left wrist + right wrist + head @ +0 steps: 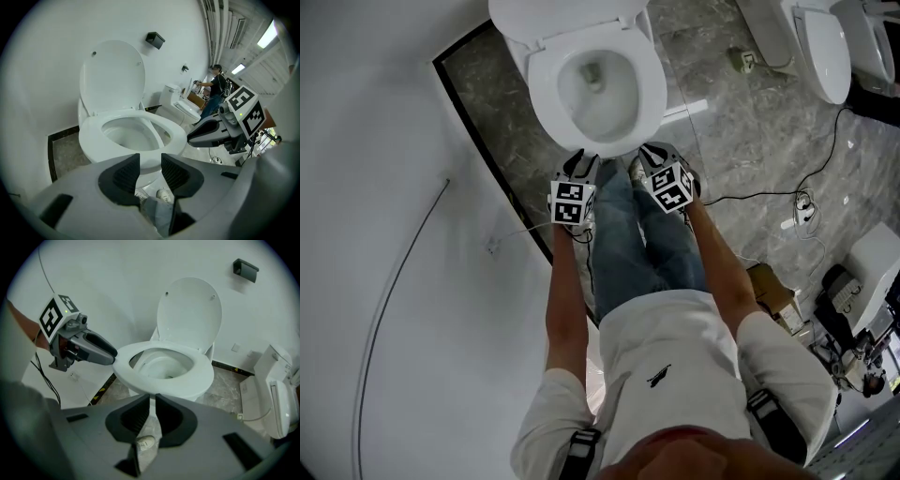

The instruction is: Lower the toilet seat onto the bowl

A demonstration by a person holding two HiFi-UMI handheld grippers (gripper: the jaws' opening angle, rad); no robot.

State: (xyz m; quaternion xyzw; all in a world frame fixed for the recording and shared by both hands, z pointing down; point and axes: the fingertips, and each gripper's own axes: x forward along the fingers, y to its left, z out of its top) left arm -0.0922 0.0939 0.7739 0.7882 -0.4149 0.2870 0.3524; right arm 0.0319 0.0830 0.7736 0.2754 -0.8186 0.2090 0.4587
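The white toilet seat (546, 89) lies flat on the bowl (598, 94), seen from above in the head view. Its lid (112, 75) stands upright against the wall. The seat ring (201, 380) fills the middle of the right gripper view. My left gripper (581, 161) hovers just off the seat's front left rim, jaws a little apart with nothing between them (150, 161). At the front right rim my right gripper (654, 155) has its jaws almost together and empty (153, 401). Neither gripper touches the seat.
A second toilet (825, 47) stands to the right on the marble floor. Black cables (769, 197) and boxes with equipment (862, 281) lie at the right. A white wall (375, 187) runs close along the left. A person (216, 86) stands far behind.
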